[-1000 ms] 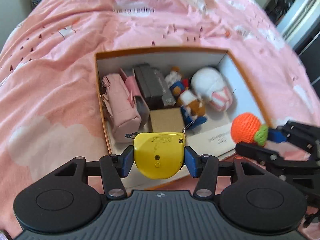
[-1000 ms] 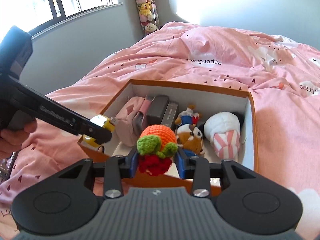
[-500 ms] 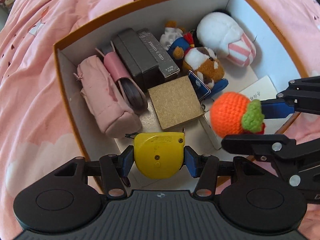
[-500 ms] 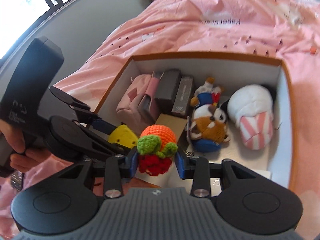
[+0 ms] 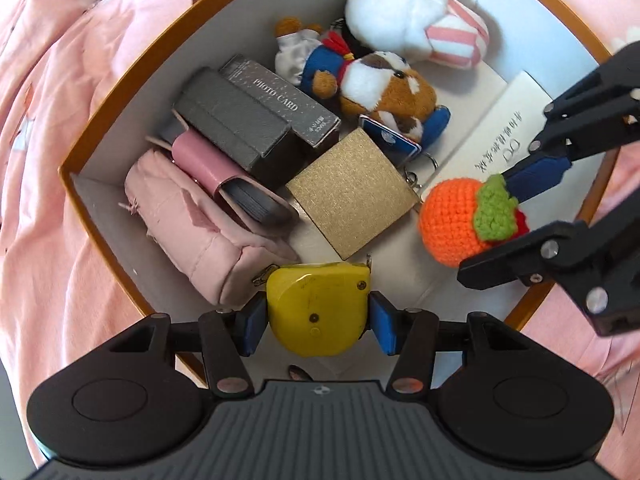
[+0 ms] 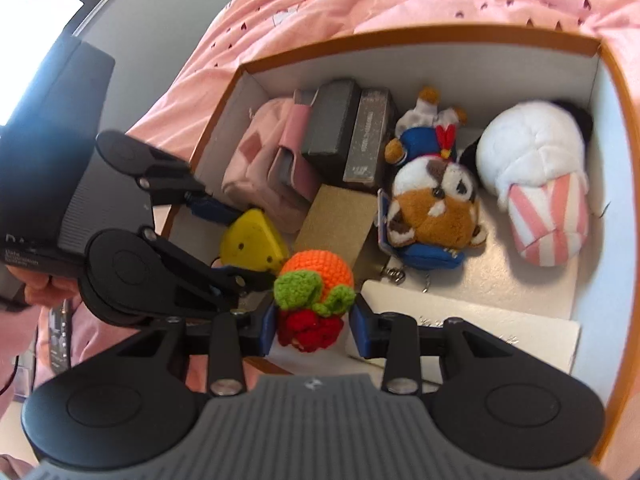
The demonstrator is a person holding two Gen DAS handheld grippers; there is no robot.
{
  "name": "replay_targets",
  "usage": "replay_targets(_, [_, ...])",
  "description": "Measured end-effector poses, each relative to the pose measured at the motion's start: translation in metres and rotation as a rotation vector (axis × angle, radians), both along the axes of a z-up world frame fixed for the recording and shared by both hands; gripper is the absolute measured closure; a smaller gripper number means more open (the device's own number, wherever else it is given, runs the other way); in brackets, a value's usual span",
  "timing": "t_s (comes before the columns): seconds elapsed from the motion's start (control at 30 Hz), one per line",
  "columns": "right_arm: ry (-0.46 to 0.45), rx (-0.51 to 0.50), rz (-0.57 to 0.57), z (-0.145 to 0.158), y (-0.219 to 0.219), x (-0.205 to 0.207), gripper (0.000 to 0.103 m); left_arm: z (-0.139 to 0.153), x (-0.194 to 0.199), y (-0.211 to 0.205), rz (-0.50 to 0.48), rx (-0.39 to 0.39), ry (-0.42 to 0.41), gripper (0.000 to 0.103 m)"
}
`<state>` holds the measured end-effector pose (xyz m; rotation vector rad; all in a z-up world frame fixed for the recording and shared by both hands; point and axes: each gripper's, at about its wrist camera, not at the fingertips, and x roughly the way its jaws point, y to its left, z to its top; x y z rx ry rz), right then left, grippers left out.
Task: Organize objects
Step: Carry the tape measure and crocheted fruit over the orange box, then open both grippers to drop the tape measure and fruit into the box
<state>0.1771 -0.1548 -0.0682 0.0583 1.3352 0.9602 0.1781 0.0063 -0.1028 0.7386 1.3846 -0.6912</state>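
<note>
My left gripper (image 5: 318, 322) is shut on a yellow tape measure (image 5: 318, 308) and points straight down into the near left corner of the orange-rimmed box (image 5: 100, 128). The same tape measure (image 6: 254, 246) shows in the right wrist view beside a pink pouch (image 6: 256, 168). My right gripper (image 6: 314, 330) is shut on an orange crocheted fruit (image 6: 316, 280) with green leaves and a red part, over the box's near edge. In the left wrist view that crocheted fruit (image 5: 460, 220) hangs just right of a gold square box (image 5: 352, 196).
The box lies on a bed with a pink duvet (image 5: 40, 160). Inside it are a pink pouch (image 5: 188, 232), a pink card holder (image 5: 224, 176), two grey card boxes (image 5: 256, 120), plush toys (image 5: 384, 84), a white striped plush (image 5: 416, 24) and a white card (image 5: 492, 136). A hand (image 6: 44, 292) holds the left gripper.
Both grippers came down over the box and tilted toward its inside. The tape measure now sits low in the near left corner, and the crocheted fruit has moved in over the near edge.
</note>
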Motion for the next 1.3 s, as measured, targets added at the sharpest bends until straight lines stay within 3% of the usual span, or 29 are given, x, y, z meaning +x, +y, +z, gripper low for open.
replay_targets(0.1, [0.044,-0.008,-0.014,-0.006,0.002,0.002,0.063,0.0,-0.002,0.005,-0.026,-0.004,0.006,0.041])
replay_targets(0.6, [0.04,-0.062,-0.032,-0.011,0.013,0.0,0.063,0.003,-0.018,0.033,-0.028,-0.047,-0.016,0.035])
replay_targets(0.7, [0.039,-0.072,-0.026,-0.011,0.015,0.0,0.063,0.006,-0.019,0.041,-0.016,-0.081,0.005,0.022])
replay_targets(0.8, [0.033,-0.078,-0.023,-0.011,0.016,0.0,0.063,0.008,-0.023,0.048,0.003,-0.092,0.0,0.022])
replay_targets(1.0, [0.029,-0.072,-0.025,-0.01,0.019,-0.002,0.063,0.022,-0.026,0.079,0.148,-0.187,-0.022,0.035])
replay_targets(1.07, [0.021,-0.087,-0.032,-0.01,0.021,-0.001,0.063,0.037,-0.007,0.063,0.201,-0.208,-0.04,0.041])
replay_targets(1.13, [0.009,-0.101,-0.035,-0.011,0.024,-0.001,0.063,0.051,0.003,0.048,0.256,-0.238,-0.072,0.042])
replay_targets(1.3, [0.015,-0.114,-0.022,-0.018,0.032,-0.002,0.063,0.066,-0.001,0.063,0.37,-0.336,-0.146,0.042])
